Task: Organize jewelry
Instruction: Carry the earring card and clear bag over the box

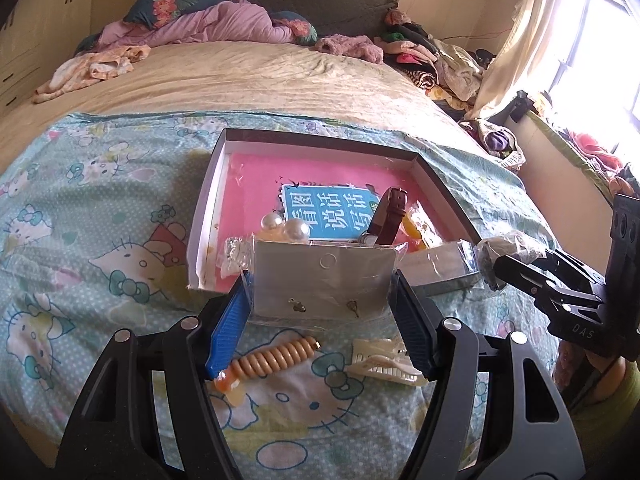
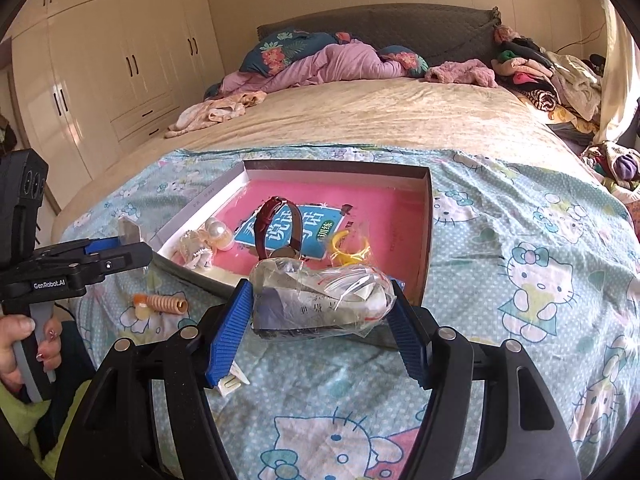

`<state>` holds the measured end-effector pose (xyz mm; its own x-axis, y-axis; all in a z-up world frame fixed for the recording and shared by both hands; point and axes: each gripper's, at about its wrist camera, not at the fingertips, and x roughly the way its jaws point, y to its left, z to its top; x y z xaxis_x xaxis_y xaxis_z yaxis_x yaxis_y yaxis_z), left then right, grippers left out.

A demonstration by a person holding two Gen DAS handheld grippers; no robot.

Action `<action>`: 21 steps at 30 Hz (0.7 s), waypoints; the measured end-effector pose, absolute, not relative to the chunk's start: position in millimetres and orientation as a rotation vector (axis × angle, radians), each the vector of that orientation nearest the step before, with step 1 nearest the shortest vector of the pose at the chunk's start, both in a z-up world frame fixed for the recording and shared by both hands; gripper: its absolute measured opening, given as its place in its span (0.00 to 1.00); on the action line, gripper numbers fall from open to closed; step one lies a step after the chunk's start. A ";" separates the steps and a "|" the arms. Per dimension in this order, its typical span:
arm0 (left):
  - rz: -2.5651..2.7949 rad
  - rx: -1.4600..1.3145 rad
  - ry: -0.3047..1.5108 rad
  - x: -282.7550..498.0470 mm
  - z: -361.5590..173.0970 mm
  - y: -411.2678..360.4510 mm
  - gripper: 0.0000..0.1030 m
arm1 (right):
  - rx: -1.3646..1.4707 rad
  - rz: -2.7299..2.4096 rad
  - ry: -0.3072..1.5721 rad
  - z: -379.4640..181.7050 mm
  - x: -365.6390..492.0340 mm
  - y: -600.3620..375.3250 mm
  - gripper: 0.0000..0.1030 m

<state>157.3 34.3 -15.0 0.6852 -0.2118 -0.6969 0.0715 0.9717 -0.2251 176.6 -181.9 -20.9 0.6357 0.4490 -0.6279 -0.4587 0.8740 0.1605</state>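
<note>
With the left tool (image 1: 322,304) clamped on the earring card (image 1: 320,276) and the right tool (image 2: 322,314) on the crumpled bag (image 2: 320,296), lower both gently into the box (image 1: 436,176) beside the watch (image 1: 390,216).

Both cameras sit low over the foot of the bed (image 1: 280,76), each looking forward between its own fingers toward the headboard (image 2: 400,28). The left view sits close before the box (image 1: 320,144); the right looks from just beside it on the right. Both share the box and the cartoon sheet (image 2: 520,240).
</note>
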 end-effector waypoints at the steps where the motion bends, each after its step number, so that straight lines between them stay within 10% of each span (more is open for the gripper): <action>1: -0.160 -0.181 0.801 160.0 -14.6 32.5 0.58 | -0.014 0.516 0.708 -19.9 177.7 -182.0 0.63; 21: -0.186 -0.127 0.847 203.4 -31.4 2.6 0.58 | -0.005 0.466 0.672 -12.6 217.7 -187.0 0.63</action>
